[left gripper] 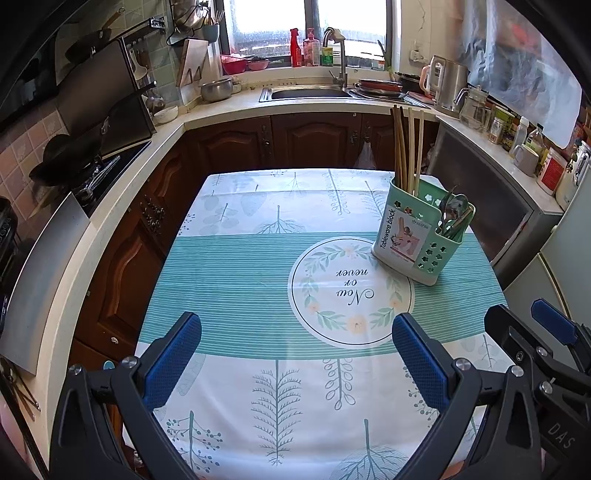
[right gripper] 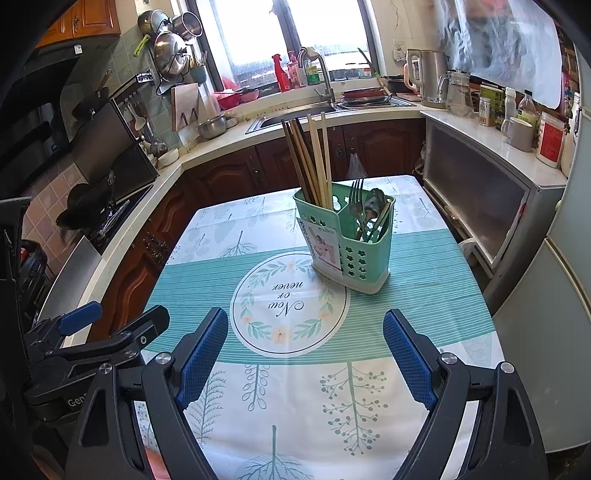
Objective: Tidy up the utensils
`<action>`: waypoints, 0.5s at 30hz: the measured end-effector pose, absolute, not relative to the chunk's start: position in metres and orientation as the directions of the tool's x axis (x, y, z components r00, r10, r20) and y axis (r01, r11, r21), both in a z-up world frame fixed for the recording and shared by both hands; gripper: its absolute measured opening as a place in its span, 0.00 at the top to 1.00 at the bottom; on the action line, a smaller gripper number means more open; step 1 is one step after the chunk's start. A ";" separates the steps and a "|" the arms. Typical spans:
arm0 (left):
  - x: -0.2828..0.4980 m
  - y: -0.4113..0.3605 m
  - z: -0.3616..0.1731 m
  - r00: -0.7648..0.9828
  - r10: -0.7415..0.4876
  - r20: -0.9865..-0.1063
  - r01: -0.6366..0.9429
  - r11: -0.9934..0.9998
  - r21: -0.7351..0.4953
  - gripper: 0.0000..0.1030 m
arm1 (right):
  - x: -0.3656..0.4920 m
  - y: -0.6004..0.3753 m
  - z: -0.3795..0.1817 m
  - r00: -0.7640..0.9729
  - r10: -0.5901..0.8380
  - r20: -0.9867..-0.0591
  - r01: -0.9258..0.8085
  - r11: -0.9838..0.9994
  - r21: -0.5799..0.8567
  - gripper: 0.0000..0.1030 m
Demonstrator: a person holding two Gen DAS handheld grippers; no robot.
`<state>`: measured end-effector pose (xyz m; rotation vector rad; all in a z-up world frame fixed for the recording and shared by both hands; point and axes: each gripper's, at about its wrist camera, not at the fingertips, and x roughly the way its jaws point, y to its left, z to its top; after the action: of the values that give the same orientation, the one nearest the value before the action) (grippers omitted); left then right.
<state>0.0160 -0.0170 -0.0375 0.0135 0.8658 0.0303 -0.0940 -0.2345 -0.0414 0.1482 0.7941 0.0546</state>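
Bright window (left gripper: 310, 22) backlight, glare, fisheye-warped edges.

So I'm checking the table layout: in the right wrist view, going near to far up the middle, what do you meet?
Right gripper → round "Now or never" print → green utensil holder → sink → window.

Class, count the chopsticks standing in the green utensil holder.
5 visible, all upright in the rear compartment of the holder: three dark chopsticks on the left, two pale chopsticks on the right. Others may be hidden.
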 end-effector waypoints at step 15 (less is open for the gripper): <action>0.014 -0.017 -0.039 0.642 0.036 -0.766 -0.026 0.999 0.026 0.01 | -0.091 -0.234 -0.052 0.691 0.109 -0.715 0.002 0.988 0.153 0.15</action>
<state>0.0144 -0.0168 -0.0393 0.0133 0.8729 0.0353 -0.0912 -0.2339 -0.0518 0.1456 0.8067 0.0605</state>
